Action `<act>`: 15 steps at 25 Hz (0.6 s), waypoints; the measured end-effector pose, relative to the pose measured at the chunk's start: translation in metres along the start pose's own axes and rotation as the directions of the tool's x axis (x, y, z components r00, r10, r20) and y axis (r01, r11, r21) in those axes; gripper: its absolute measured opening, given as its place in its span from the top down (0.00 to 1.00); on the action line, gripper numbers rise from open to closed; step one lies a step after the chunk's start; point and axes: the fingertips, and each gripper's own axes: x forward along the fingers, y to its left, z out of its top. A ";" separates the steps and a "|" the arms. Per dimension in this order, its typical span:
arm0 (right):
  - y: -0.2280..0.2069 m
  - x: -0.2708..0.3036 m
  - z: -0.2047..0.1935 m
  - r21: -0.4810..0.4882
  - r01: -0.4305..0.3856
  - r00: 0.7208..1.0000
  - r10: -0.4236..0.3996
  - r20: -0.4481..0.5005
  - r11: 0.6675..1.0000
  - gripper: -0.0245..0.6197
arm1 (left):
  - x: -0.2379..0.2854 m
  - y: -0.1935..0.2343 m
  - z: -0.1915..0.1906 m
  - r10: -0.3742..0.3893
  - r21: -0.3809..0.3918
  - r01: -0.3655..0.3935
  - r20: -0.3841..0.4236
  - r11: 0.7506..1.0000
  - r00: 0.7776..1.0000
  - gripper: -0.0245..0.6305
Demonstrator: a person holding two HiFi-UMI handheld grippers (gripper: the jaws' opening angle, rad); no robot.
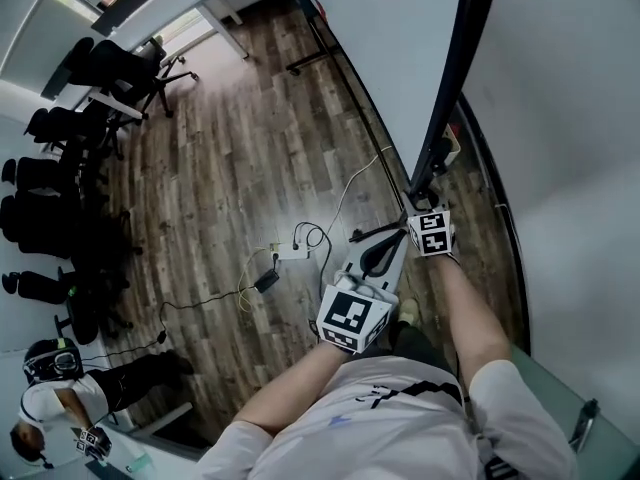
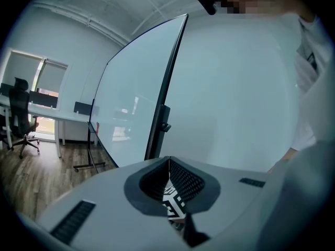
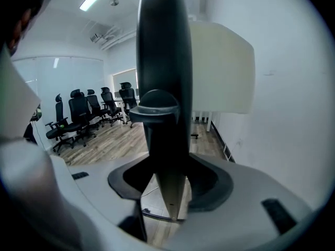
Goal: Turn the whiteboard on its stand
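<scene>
Two states | left gripper [image 2: 168,162]: fingers [image 2: 184,181] together | right gripper [image 3: 165,167]: pinching whiteboard [image 3: 159,51] edge | wall [image 3: 285,114] near

The operator wears a pale grey short-sleeved T-shirt [image 1: 400,423] with dark markings across the chest. The left tongs [image 1: 398,238] and right tongs [image 1: 425,200] are pale grey moulded plastic, and each carries a cube faced with black-and-white square markers. Each housing has a dark recess lined with black ribbed pads [image 2: 184,179] and narrow black slotted inserts [image 2: 73,221].
</scene>
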 end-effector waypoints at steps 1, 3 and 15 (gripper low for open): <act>0.005 -0.004 -0.004 -0.002 -0.007 1.000 0.007 -0.003 1.000 0.65 | -0.004 -0.004 -0.003 0.010 -0.002 -0.010 0.004 1.000 1.000 0.94; 0.016 -0.013 -0.013 -0.005 -0.023 1.000 0.023 -0.012 1.000 0.65 | -0.013 -0.013 -0.006 0.029 -0.002 -0.029 0.013 1.000 0.999 0.94; 0.054 -0.062 -0.035 -0.029 -0.071 0.995 0.069 -0.068 0.997 0.65 | -0.059 -0.060 -0.014 0.119 -0.029 -0.117 0.058 0.993 0.991 0.94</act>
